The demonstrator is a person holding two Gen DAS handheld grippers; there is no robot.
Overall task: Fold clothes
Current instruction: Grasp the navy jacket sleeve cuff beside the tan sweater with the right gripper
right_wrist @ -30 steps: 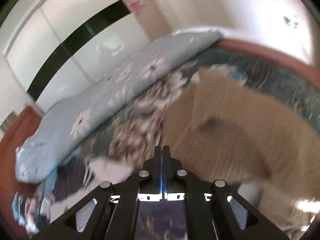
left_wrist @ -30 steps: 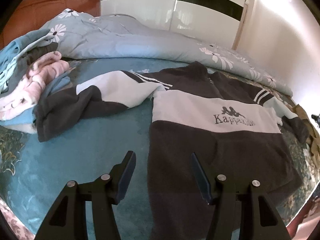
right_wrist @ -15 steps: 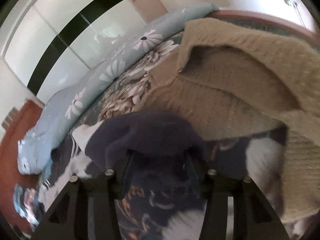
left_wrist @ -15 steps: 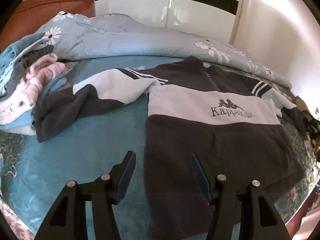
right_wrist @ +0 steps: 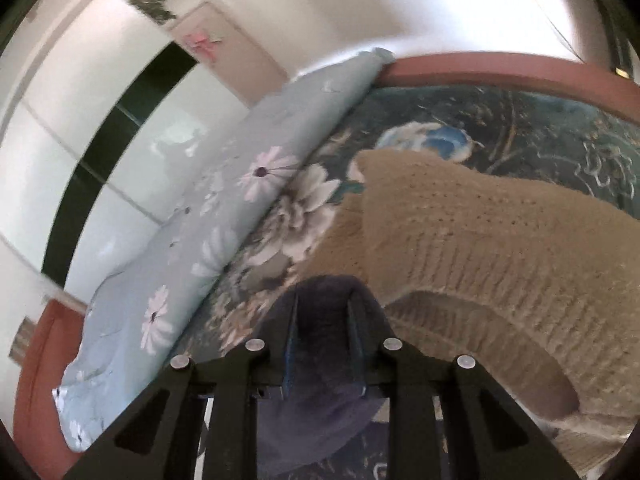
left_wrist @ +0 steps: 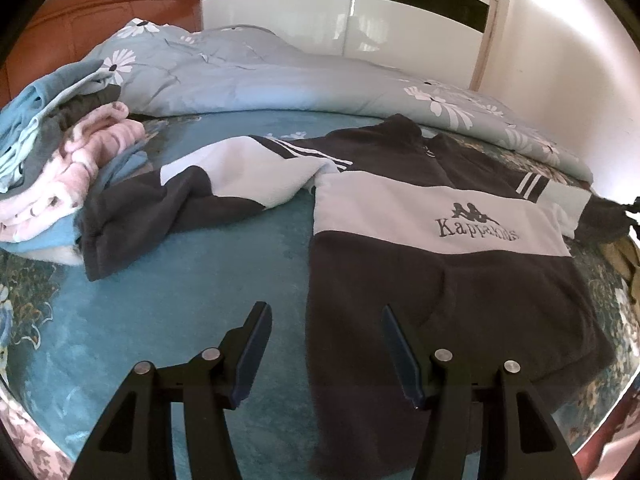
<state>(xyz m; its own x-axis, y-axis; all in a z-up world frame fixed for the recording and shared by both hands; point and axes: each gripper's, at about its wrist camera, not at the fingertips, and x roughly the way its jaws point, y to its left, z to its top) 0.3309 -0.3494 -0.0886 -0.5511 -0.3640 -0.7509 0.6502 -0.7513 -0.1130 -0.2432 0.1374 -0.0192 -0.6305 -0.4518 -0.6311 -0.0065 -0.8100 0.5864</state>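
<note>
A dark and white sweatshirt (left_wrist: 440,300) with a chest logo lies face up on the bed. Its left sleeve (left_wrist: 180,204) is spread out toward a clothes pile. My left gripper (left_wrist: 324,316) hovers open over the sweatshirt's near left edge, with nothing between its fingers. In the right wrist view my right gripper (right_wrist: 322,300) is closing on the dark cuff (right_wrist: 320,344) of the other sleeve. The fabric fills the gap between the fingers and bunches over their tips. In the left wrist view that sleeve's end (left_wrist: 600,216) stands raised at the far right.
A beige knit sweater (right_wrist: 480,248) lies just right of the held cuff. A rolled floral quilt (left_wrist: 260,80) runs along the far side of the bed. A pile of pink and blue clothes (left_wrist: 80,152) sits at the left. Teal bed cover (left_wrist: 180,300) shows between sleeve and body.
The right gripper went from shut and empty, in a blurred view, to open over the dark cuff, and now stands narrower with the cuff between its fingers. The left view hardly changed.
</note>
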